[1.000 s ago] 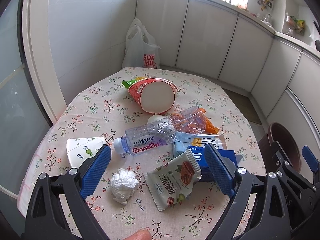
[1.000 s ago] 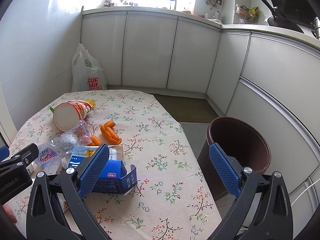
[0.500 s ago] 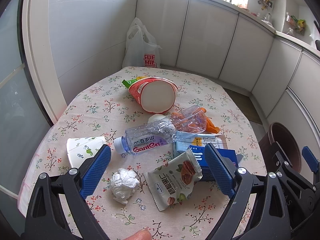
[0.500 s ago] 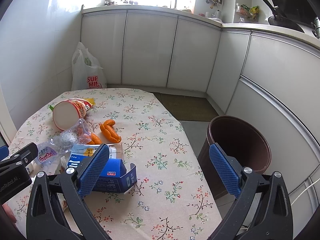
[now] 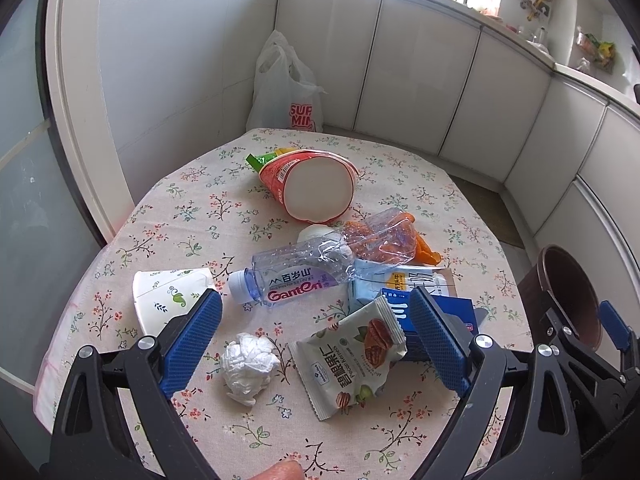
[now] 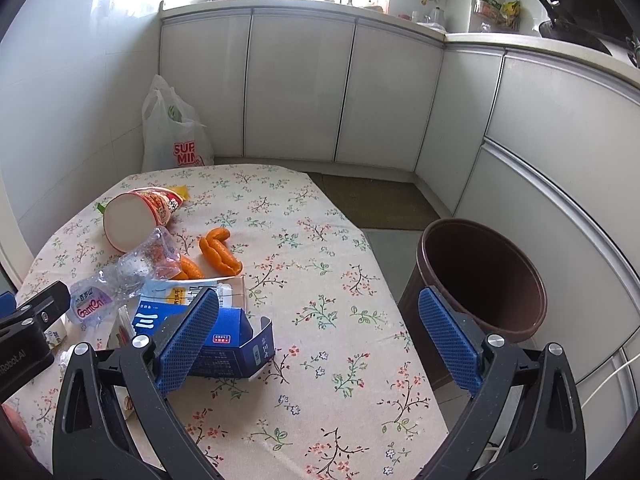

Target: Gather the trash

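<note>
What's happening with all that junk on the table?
A person is about to clear up rubbish, with a gripper in each hand. The left gripper and the right gripper are both open and hold nothing. A squashed water bottle, a snack packet, a crumpled tissue and a blue box lie on the flowery table. The brown bin beside the table looks empty.

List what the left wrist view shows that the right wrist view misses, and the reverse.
Left wrist only: the paper ball, the nut packet and the whole paper cup, lying between or near the left gripper's open jaws.

Right wrist only: the bin's full empty inside, the floor mat and the right gripper, open over bare tablecloth.

Both: the bottle, noodle cup, orange peel, blue box and plastic bag.
</note>
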The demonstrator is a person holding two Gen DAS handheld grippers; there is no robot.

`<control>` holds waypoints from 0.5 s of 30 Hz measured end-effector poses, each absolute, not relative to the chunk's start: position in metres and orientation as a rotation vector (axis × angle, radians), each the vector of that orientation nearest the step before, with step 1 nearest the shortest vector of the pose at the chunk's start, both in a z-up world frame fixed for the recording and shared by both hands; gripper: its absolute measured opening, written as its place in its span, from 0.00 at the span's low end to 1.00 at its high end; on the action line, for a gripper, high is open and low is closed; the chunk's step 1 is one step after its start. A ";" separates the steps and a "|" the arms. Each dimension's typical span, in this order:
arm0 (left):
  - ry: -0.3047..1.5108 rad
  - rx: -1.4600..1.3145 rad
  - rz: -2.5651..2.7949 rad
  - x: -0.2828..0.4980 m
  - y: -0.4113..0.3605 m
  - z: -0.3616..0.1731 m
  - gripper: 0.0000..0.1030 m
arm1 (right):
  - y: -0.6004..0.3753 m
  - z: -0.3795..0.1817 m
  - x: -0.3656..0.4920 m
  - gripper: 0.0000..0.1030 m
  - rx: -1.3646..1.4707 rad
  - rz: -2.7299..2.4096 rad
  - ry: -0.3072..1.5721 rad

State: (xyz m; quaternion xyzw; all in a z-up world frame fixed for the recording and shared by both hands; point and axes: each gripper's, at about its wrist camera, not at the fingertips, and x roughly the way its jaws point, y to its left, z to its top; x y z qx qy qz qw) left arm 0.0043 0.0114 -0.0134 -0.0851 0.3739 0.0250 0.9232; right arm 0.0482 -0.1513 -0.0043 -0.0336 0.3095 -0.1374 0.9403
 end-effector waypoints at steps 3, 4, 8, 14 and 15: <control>0.786 -0.185 0.061 0.007 0.013 -0.017 0.89 | -0.154 -0.009 0.052 0.93 -0.049 -0.272 0.674; 0.794 -0.190 0.064 0.008 0.014 -0.018 0.89 | -0.154 -0.010 0.054 0.93 -0.043 -0.268 0.688; 0.813 -0.208 0.083 0.011 0.019 -0.023 0.92 | -0.156 -0.016 0.059 0.93 -0.031 -0.262 0.739; 0.820 -0.201 0.152 0.012 0.029 -0.026 0.92 | -0.160 -0.026 0.065 0.93 0.005 -0.237 0.820; 0.822 -0.199 0.161 0.013 0.030 -0.026 0.92 | -0.161 -0.027 0.066 0.93 0.014 -0.232 0.833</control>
